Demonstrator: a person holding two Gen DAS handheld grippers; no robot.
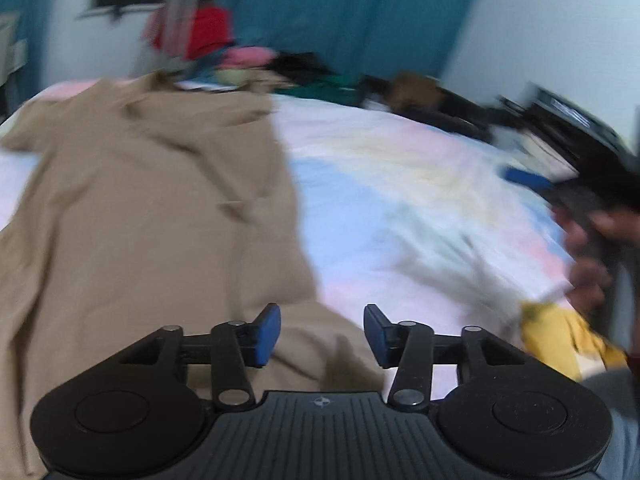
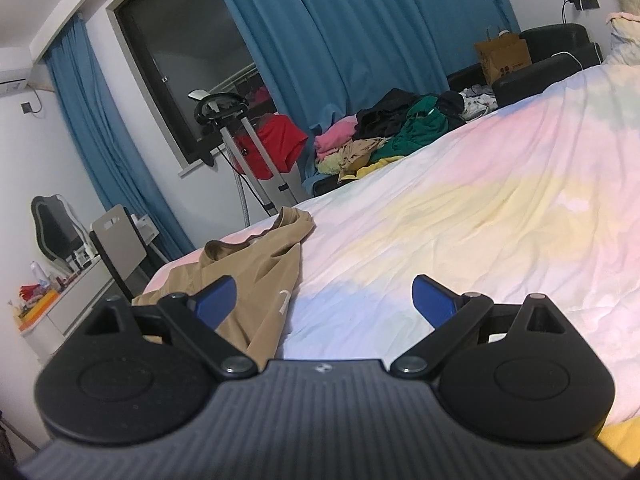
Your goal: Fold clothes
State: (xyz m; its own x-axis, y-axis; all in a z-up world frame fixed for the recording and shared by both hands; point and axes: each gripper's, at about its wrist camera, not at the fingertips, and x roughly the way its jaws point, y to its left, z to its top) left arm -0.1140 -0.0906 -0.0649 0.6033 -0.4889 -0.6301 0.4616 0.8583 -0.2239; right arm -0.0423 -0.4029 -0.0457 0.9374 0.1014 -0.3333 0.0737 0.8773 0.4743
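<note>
A tan shirt (image 1: pixel 140 208) lies spread on the pastel bedsheet (image 1: pixel 400 184), filling the left half of the blurred left wrist view. My left gripper (image 1: pixel 322 334) is open and empty, hovering over the shirt's near right edge. In the right wrist view the same tan shirt (image 2: pixel 248 280) lies at the left, bunched at its far end. My right gripper (image 2: pixel 324 300) is open wide and empty, low over the sheet (image 2: pixel 480 216) just right of the shirt. The right gripper and the hand holding it (image 1: pixel 580 216) show at the right of the left wrist view.
A pile of mixed clothes (image 2: pixel 400 132) sits at the far edge of the bed. A yellow garment (image 1: pixel 560 344) lies at the near right. Beyond the bed are a garment steamer with a red top (image 2: pixel 272 148), blue curtains (image 2: pixel 360 40), a chair (image 2: pixel 116 252) and a desk.
</note>
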